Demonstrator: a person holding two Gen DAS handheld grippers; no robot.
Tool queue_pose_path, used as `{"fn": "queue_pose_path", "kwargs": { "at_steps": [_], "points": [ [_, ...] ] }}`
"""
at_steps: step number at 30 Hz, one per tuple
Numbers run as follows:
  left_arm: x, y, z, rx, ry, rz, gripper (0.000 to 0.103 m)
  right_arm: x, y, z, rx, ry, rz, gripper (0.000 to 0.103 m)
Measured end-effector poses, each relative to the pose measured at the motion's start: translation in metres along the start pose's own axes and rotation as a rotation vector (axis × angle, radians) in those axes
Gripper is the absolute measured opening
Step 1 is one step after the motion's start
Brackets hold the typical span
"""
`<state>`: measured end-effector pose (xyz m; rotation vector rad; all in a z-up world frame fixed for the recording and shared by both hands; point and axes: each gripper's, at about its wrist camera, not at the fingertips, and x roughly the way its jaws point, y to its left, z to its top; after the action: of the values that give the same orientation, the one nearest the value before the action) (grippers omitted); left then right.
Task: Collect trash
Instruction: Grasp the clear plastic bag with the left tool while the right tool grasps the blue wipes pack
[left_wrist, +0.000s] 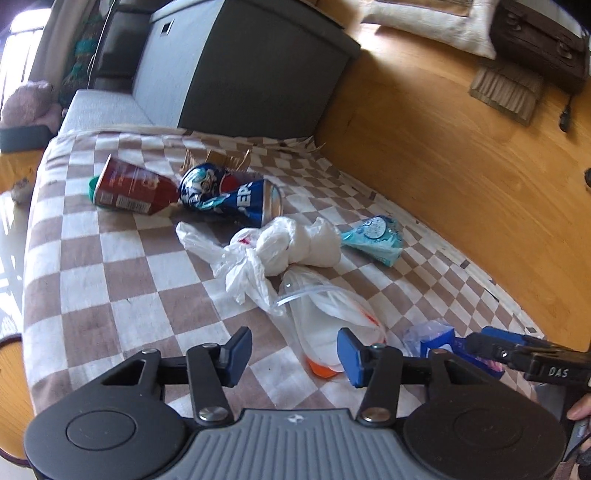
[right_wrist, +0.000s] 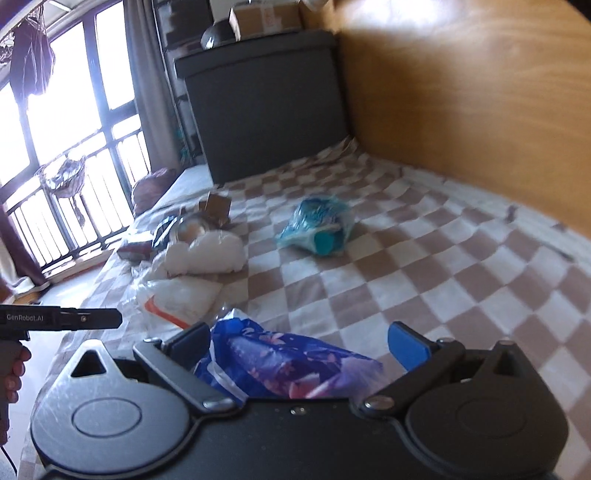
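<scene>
Trash lies on a checked bedspread (left_wrist: 110, 266). In the left wrist view I see a red paper cup (left_wrist: 129, 186) on its side, a crushed blue Pepsi can (left_wrist: 236, 197), knotted white plastic bags (left_wrist: 280, 247), a teal wrapper (left_wrist: 375, 236) and a clear bag with orange trim (left_wrist: 328, 325). My left gripper (left_wrist: 293, 352) is open, just above the near end of that clear bag. My right gripper (right_wrist: 299, 345) is open, with a blue-purple flowered packet (right_wrist: 291, 365) lying between its fingers. The packet (left_wrist: 439, 343) and the right gripper show in the left view too.
A dark grey headboard (right_wrist: 266, 110) stands at the far end of the bed. A wooden wall panel (left_wrist: 461, 155) runs along the bed's right side. Balcony windows (right_wrist: 66, 110) are to the left. A pink plush toy (left_wrist: 29, 103) sits beyond the bed corner.
</scene>
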<state>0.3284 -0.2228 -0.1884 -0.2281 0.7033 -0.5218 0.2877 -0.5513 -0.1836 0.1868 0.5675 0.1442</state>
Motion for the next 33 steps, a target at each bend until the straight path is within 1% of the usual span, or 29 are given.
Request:
{"fn": "queue_pose_path", "kwargs": {
  "at_steps": [4,7,9,11,15,17,18,19,20,22,25,28,31,33],
  "points": [
    [0.012,0.006,-0.001,-0.044,0.016,-0.013,0.05,0.012,0.001,-0.003,0.008,0.069,0.08,0.103],
    [0.022,0.007,-0.002,-0.055,0.023,-0.012,0.043,0.008,0.013,-0.007,-0.032,0.122,0.124,0.101],
    [0.026,0.007,-0.001,-0.049,0.012,-0.012,0.043,0.0,0.022,-0.012,-0.052,0.148,0.147,0.097],
    [0.03,0.006,-0.001,-0.038,0.004,-0.01,0.042,-0.009,0.03,-0.016,-0.069,0.16,0.166,0.096],
    [0.037,0.006,0.001,-0.039,-0.008,-0.005,0.037,-0.025,0.047,-0.024,-0.086,0.173,0.199,0.095],
    [0.04,0.005,0.004,-0.054,-0.007,-0.002,0.034,-0.029,0.058,-0.026,-0.112,0.186,0.206,0.095],
    [0.041,0.005,0.004,-0.066,-0.003,-0.004,0.028,-0.031,0.063,-0.027,-0.125,0.19,0.214,0.095],
    [0.043,0.004,0.005,-0.082,0.005,-0.012,0.019,-0.033,0.068,-0.027,-0.138,0.193,0.212,0.093],
    [0.044,0.004,0.005,-0.096,0.018,-0.017,0.016,-0.034,0.072,-0.026,-0.145,0.193,0.193,0.093],
    [0.045,0.002,0.003,-0.11,0.027,-0.032,0.011,-0.035,0.076,-0.023,-0.126,0.182,0.112,0.093],
    [0.045,0.001,0.0,-0.135,0.039,-0.058,0.008,-0.033,0.072,-0.017,-0.038,0.147,0.042,0.096],
    [0.042,-0.001,-0.002,-0.148,0.056,-0.068,0.007,-0.021,0.069,-0.012,-0.013,0.141,-0.026,0.096],
    [0.034,-0.002,-0.007,-0.159,0.081,-0.082,0.005,-0.006,0.068,-0.012,0.001,0.172,-0.043,0.095],
    [0.029,-0.003,-0.01,-0.146,0.094,-0.09,0.005,0.002,0.069,-0.015,0.022,0.207,-0.03,0.089]
  ]
}}
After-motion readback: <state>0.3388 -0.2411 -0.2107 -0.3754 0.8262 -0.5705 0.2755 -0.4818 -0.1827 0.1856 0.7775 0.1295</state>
